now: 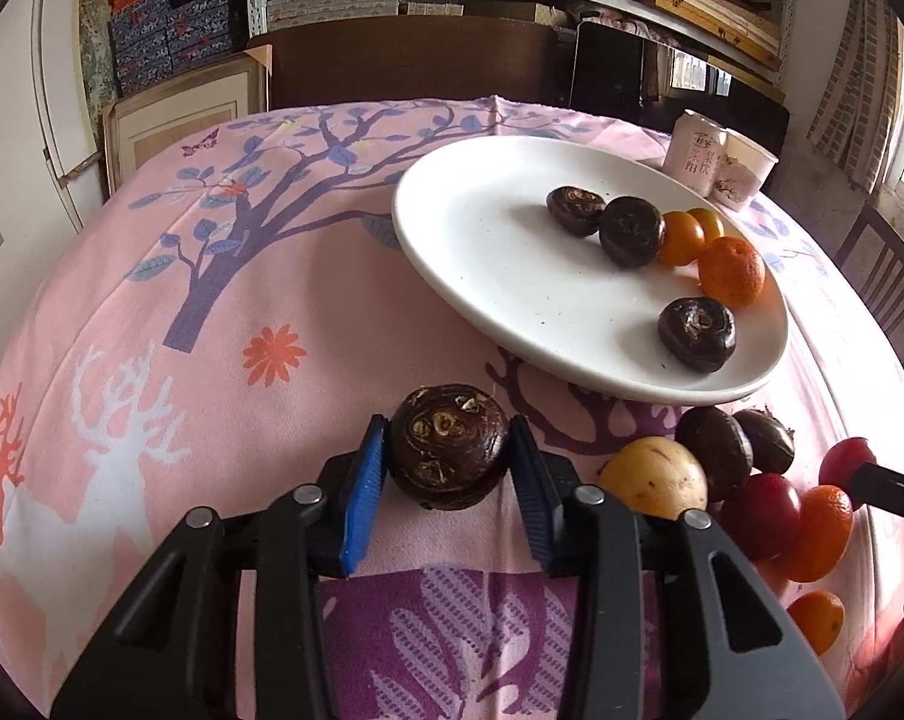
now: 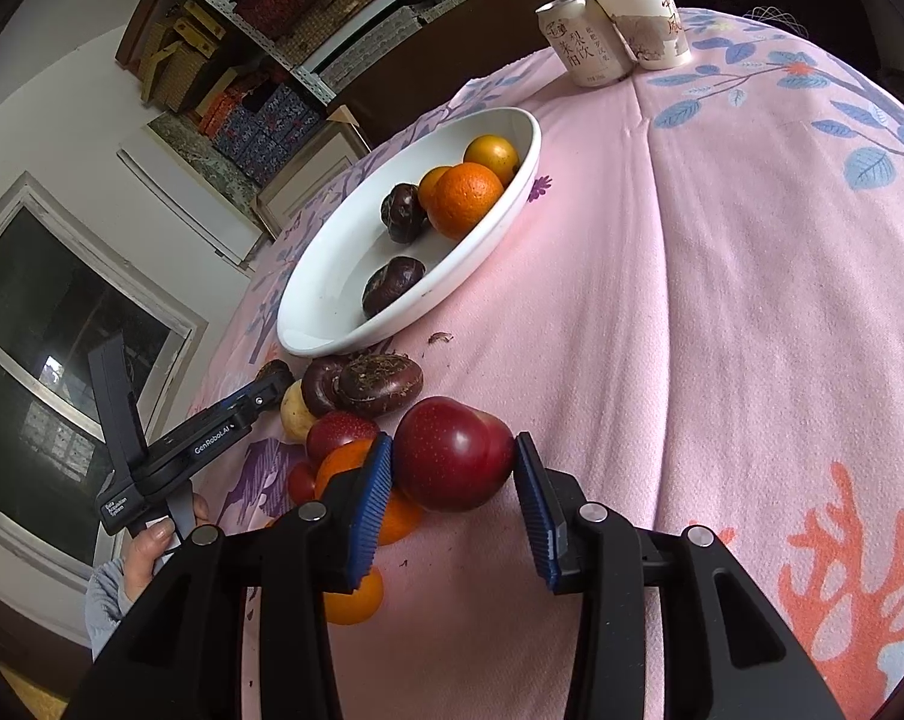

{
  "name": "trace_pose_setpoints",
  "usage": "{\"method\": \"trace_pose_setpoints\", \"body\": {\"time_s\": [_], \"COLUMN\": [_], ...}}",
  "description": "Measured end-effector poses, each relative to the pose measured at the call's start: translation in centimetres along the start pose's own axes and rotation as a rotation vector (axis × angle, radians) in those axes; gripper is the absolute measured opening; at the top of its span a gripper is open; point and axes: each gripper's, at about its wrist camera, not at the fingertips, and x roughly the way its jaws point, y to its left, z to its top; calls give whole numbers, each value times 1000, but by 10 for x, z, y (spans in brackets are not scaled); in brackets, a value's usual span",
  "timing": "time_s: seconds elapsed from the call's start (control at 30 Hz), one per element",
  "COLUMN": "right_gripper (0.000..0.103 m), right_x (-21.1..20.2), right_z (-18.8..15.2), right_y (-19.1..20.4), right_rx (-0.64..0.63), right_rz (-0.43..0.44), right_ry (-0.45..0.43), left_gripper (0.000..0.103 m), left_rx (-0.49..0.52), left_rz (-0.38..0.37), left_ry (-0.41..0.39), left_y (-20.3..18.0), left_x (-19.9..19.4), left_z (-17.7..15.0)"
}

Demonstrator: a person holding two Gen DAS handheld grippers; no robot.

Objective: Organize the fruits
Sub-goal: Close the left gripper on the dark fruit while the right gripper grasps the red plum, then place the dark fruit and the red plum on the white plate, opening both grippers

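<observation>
My left gripper (image 1: 448, 459) is shut on a dark brown water chestnut (image 1: 448, 455), low over the pink cloth. The white plate (image 1: 482, 252) lies ahead to the right and holds three water chestnuts and three oranges. My right gripper (image 2: 452, 468) is shut on a red plum (image 2: 455, 461) beside the fruit pile. The pile in the right wrist view holds water chestnuts (image 2: 380, 383), a yellow fruit (image 2: 296, 414), red plums (image 2: 339, 431) and oranges (image 2: 353, 600). The plate (image 2: 332, 336) lies beyond it. The left gripper also shows in the right wrist view (image 2: 275, 381).
A drink can (image 2: 584, 39) and a paper cup (image 2: 644, 21) stand at the table's far side. The pile also shows at the right in the left wrist view (image 1: 656, 477). Shelves with boxes and a dark cabinet stand behind the table. A chair (image 1: 890, 282) stands at right.
</observation>
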Motion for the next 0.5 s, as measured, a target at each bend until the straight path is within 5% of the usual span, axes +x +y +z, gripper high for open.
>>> {"method": "trace_pose_setpoints", "body": {"time_s": [0.17,0.43,0.47,0.5], "right_gripper": [41,41,41,44], "right_x": [-20,14,23,31], "right_z": [10,69,74,78], "right_y": [7,43,47,49], "right_rx": [-28,-86,-91,-96], "right_rz": [2,-24,-16,7], "right_ry": [-102,-115,-112,-107], "left_gripper": [40,41,44,58], "left_rx": [-12,-45,-64,-88], "left_rz": [-7,-35,-44,-49], "left_ry": [-108,-99,-100,-104], "left_y": [-5,-24,-22,-20], "left_x": [-33,-9,-5,-2], "left_z": [14,60,61,62]}}
